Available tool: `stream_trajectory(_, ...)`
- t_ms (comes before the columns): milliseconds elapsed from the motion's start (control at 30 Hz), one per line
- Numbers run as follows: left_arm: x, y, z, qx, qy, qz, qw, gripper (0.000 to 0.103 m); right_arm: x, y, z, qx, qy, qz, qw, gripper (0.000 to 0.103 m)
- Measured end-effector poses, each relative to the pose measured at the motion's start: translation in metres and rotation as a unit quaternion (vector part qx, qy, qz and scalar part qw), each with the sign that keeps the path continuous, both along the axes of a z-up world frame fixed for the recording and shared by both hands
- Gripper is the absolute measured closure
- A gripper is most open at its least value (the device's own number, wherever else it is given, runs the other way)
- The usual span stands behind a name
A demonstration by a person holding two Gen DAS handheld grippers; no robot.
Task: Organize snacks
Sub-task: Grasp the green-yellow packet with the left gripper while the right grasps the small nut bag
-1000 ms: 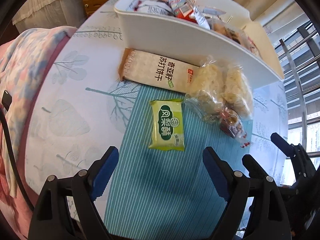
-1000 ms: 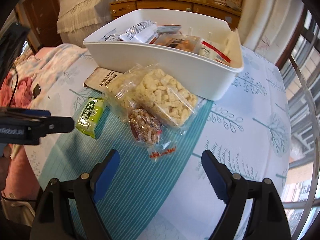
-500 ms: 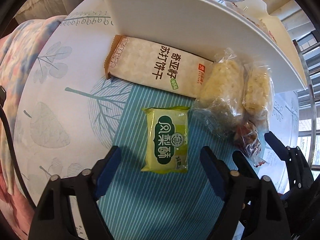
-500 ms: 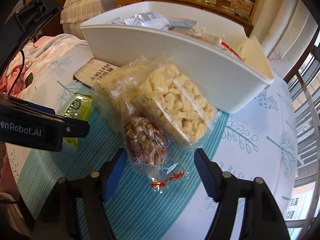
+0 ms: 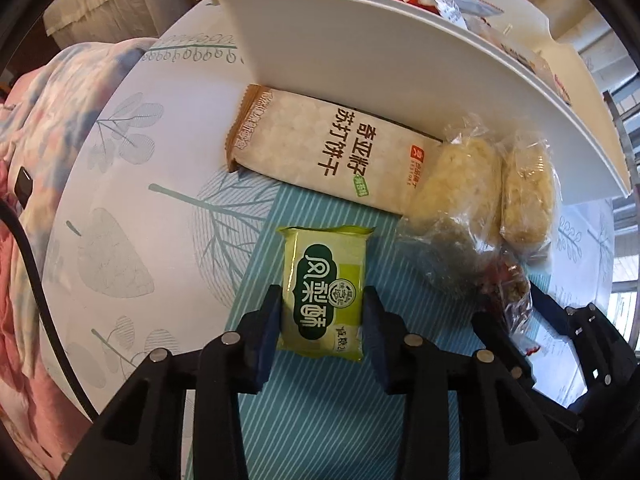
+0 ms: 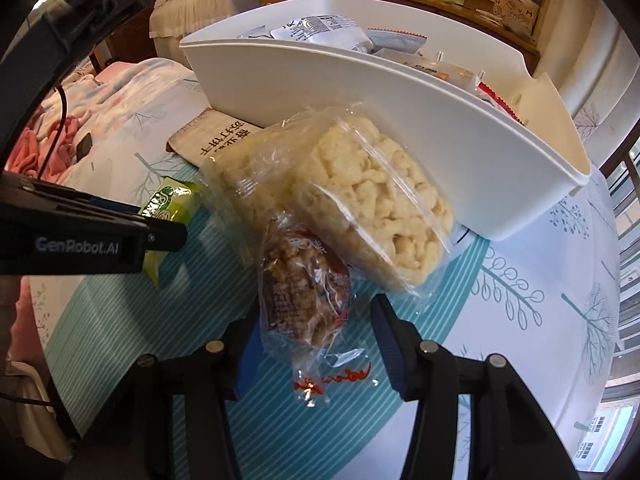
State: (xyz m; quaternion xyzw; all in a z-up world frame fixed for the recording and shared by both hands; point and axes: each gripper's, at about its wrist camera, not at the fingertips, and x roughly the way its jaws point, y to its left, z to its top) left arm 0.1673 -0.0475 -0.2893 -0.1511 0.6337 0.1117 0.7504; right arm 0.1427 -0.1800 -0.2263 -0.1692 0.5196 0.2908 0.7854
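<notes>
My left gripper (image 5: 322,320) is shut on a green snack packet (image 5: 325,284) that lies on the striped teal mat (image 5: 320,412); the packet also shows in the right wrist view (image 6: 168,204). My right gripper (image 6: 316,332) is open, its fingers on either side of a clear bag of brown snacks (image 6: 304,288). The left finger touches the bag and the right finger stands apart. Two clear bags of pale puffed snacks (image 6: 368,196) lean on the white bin (image 6: 400,108), which holds several packets. A beige cracker pack (image 5: 332,152) lies against the bin.
The round table carries a white cloth with tree prints (image 5: 132,168). A pink and blue floral blanket (image 5: 36,128) lies at the left with a black cable (image 5: 28,248) over it. A wooden dresser (image 6: 400,4) stands behind. Windows are at the right.
My left gripper moved forward and closed on the green packet. My right gripper moved forward over the brown snack bag and its jaws narrowed around it.
</notes>
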Motion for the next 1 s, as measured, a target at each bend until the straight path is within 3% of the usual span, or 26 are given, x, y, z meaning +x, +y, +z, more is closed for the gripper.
stream_trajectory(133,-0.008,0.005,0.004,-0.010,-0.001,0.013,0.9999,0.067,-0.003,0.004,0.002,-0.011,0.008,0.010,1.000,0.062)
stream_trajectory(400,-0.029,0.007,0.016,-0.016,0.001,0.036,0.9992,0.067,-0.009,0.001,0.006,0.004,0.078,-0.002,0.997,0.062)
stream_trajectory(600,-0.039,0.014,0.039,-0.020,0.002,0.041,0.9989,0.067,-0.020,0.002,0.021,0.032,0.107,0.004,0.994,0.062)
stream_trajectory(733,-0.039,0.026,0.067,-0.014,-0.021,0.045,0.9987,0.067,-0.023,0.002,0.037,0.062,0.131,0.000,0.989,0.062)
stream_trajectory(1000,-0.015,0.043,0.131,-0.001,-0.066,0.049,0.9966,0.067,-0.010,0.014,0.082,0.106,0.095,0.001,0.990,0.063)
